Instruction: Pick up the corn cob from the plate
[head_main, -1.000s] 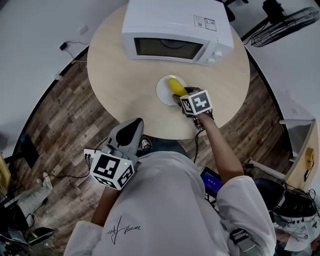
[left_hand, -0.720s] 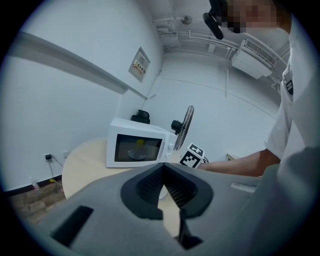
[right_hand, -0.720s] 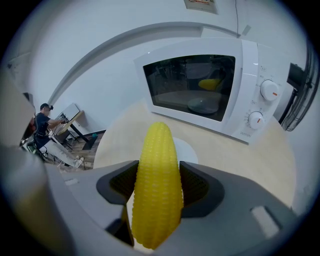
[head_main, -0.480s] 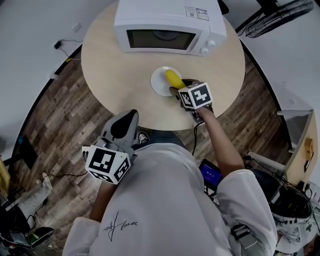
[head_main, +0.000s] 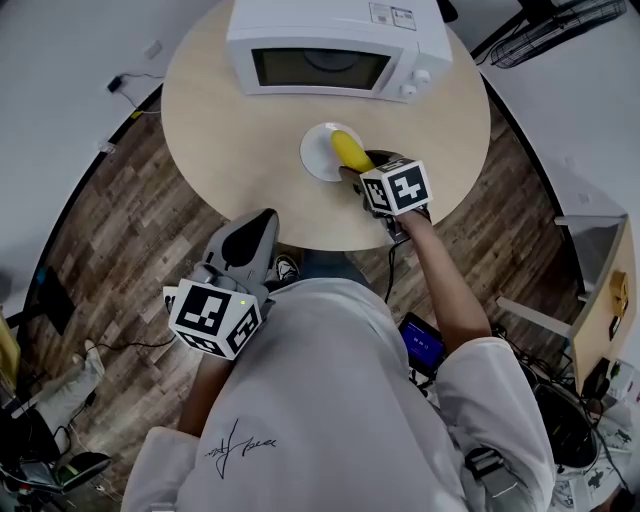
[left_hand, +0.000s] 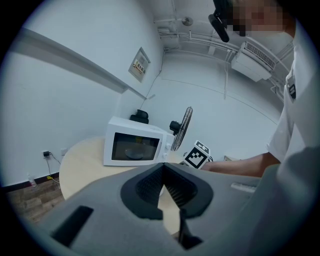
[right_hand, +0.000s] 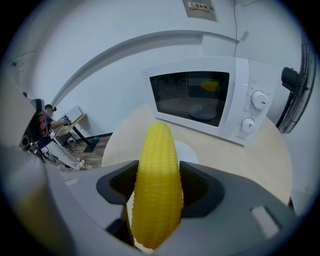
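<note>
Round and pale, the wooden table (head_main: 230, 150) stands on a plank floor (head_main: 130, 230), with a white microwave (head_main: 330, 40) at its far side, door shut. Through the dark door window a glass turntable dish (right_hand: 202, 111) can be made out, along with a yellow glint that is probably a reflection.

From the head view, the right gripper (head_main: 362, 178) is largely hidden under its own marker cube (head_main: 397, 187), and the person's white shirt (head_main: 330, 400) covers the table's near edge. The right gripper view shows the grip plainly: both jaws are pressed against the sides of the corn cob (right_hand: 156, 192), whose tip points up and forward, towards the microwave. The cob's lower end is cut off behind the gripper body.

A small white plate (head_main: 318, 150) lies in front of the microwave. The cob (head_main: 347, 150) overlaps its right part, seemingly raised off it, though contact cannot be judged. Most of the plate is hidden behind the cob in the right gripper view.

Off the table's near-left edge, above the floor, the left gripper (left_hand: 162, 170) has its jaw tips together, with nothing between them. A fan (right_hand: 295, 85) is cut off at the right edge.
</note>
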